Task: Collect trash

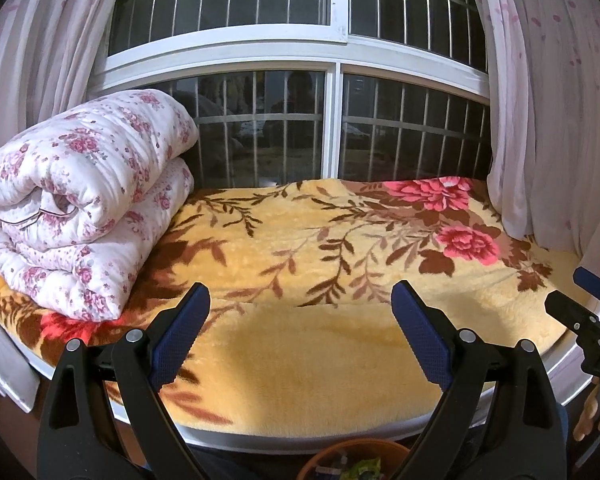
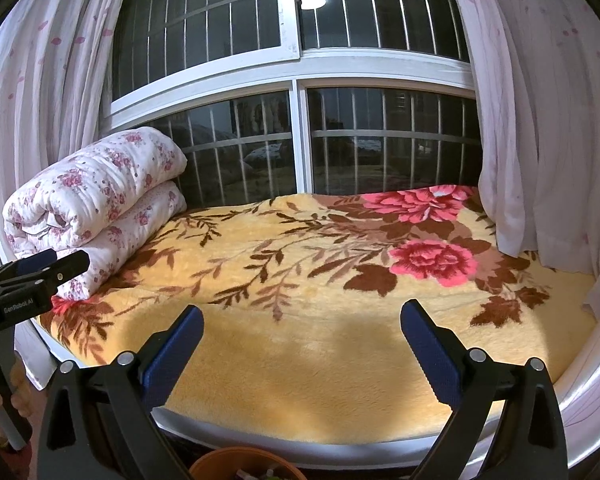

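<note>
Both grippers wide open and empty, left gripper and right gripper hovering over the blanket, which shows no trash. Orange bin sits below the ledge with wrappers inside, likely placed for drop-offs. Folded quilt at left.

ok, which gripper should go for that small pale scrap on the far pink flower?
Right gripper, probably. Both are open and empty, but the pale scrap lies toward the right end of the blanket, its side; left gripper sits nearer the quilt. Can't confirm it's trash.
</note>
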`<state>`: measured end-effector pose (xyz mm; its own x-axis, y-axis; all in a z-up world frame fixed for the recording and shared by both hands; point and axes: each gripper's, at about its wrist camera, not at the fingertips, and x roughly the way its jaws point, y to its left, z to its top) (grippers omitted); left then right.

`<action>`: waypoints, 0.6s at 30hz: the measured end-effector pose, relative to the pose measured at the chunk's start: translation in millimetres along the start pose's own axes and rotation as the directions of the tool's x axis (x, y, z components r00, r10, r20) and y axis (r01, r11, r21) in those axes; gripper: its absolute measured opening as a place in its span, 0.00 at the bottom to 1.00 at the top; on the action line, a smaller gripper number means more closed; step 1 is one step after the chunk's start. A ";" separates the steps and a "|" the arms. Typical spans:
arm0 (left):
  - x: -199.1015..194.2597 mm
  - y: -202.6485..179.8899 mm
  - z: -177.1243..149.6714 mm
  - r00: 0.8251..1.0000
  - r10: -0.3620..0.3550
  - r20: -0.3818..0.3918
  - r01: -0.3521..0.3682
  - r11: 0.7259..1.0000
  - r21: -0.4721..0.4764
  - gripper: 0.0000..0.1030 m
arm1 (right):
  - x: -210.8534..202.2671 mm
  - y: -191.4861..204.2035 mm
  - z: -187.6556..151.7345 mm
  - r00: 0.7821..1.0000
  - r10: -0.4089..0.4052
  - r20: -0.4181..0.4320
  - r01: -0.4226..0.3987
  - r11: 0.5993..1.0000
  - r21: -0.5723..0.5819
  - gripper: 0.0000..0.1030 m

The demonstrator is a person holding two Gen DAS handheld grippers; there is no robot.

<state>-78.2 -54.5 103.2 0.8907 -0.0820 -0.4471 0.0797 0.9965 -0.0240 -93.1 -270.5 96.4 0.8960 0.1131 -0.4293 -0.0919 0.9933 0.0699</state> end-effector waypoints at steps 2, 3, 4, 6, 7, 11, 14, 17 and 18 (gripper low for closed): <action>-0.2 -0.3 -0.8 1.000 0.003 0.000 -0.003 1.000 -0.002 0.87 | -0.1 0.0 0.1 1.000 0.001 0.000 -0.001 1.000 0.001 0.94; -0.2 -0.3 -0.6 1.000 0.002 0.001 -0.002 1.000 -0.002 0.87 | -0.1 0.1 0.1 1.000 0.000 0.001 0.000 1.000 0.000 0.94; -0.3 -0.7 0.4 1.000 0.004 0.000 -0.004 1.000 -0.002 0.87 | -0.1 0.0 0.3 1.000 -0.001 0.002 0.001 1.000 0.000 0.94; -0.4 -0.3 0.4 1.000 0.001 0.001 -0.001 1.000 -0.003 0.87 | -0.1 0.0 0.1 1.000 -0.001 0.002 0.001 1.000 0.000 0.94; -0.3 -0.2 0.7 1.000 0.001 0.002 -0.001 1.000 -0.004 0.87 | -0.1 -0.2 0.3 1.000 -0.001 0.001 0.001 1.000 0.000 0.94; -0.3 0.0 1.2 1.000 0.003 0.002 -0.003 1.000 -0.001 0.87 | -0.1 -0.4 0.4 1.000 0.000 0.001 0.000 1.000 -0.001 0.94; -0.6 -0.2 1.9 1.000 0.004 0.002 -0.004 1.000 -0.003 0.87 | 0.0 -0.6 0.3 1.000 0.001 0.001 -0.001 1.000 0.000 0.94; -0.6 -0.1 1.0 1.000 0.003 0.004 -0.003 1.000 -0.002 0.87 | 0.1 -0.6 0.3 1.000 0.001 0.000 -0.001 1.000 -0.002 0.94; -0.9 -0.5 2.3 1.000 0.004 0.005 -0.004 1.000 -0.001 0.87 | 0.1 -0.5 0.3 1.000 0.000 0.000 0.000 1.000 -0.001 0.94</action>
<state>-78.0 -55.0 105.7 0.8933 -0.0780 -0.4427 0.0753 0.9969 -0.0235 -92.8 -271.0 96.6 0.8962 0.1134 -0.4289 -0.0928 0.9933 0.0687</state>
